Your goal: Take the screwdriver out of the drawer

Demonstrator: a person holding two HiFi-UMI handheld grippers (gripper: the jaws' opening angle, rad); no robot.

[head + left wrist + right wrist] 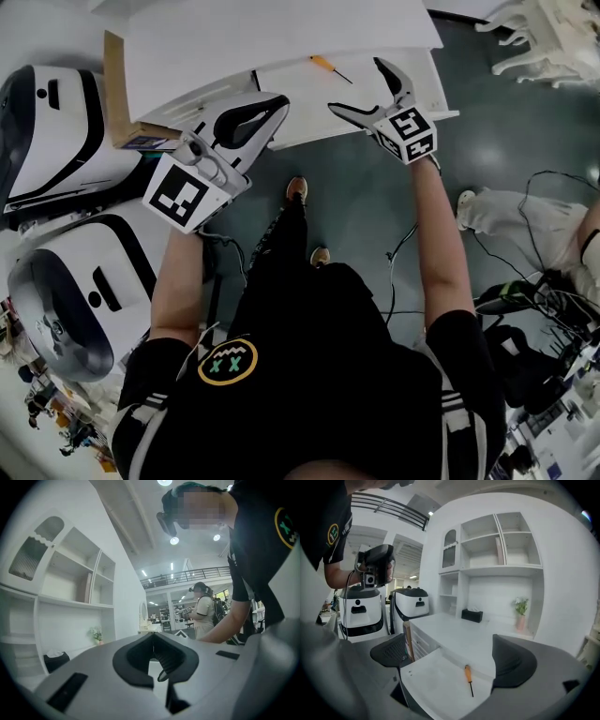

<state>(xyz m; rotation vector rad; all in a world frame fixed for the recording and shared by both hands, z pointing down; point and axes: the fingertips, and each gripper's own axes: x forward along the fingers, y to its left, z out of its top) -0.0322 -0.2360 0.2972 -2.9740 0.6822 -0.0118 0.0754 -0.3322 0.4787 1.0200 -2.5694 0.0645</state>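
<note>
An orange-handled screwdriver (330,67) (468,678) lies alone in the open white drawer (281,89) (436,681) under the white desk top (281,37). My right gripper (370,89) (452,660) hovers over the drawer's front right part, open, with the screwdriver seen between its pads but some way beyond them. My left gripper (278,103) (153,634) is at the drawer's front left edge, tilted up toward the room. Its jaws meet at the tips with nothing held.
Two white floor robots (56,141) (66,300) stand left of the desk, beside a brown board (117,89). Cables (525,300) trail on the floor to the right. Wall shelves (497,550), a black tissue box (472,615) and a small plant (520,611) are behind the desk.
</note>
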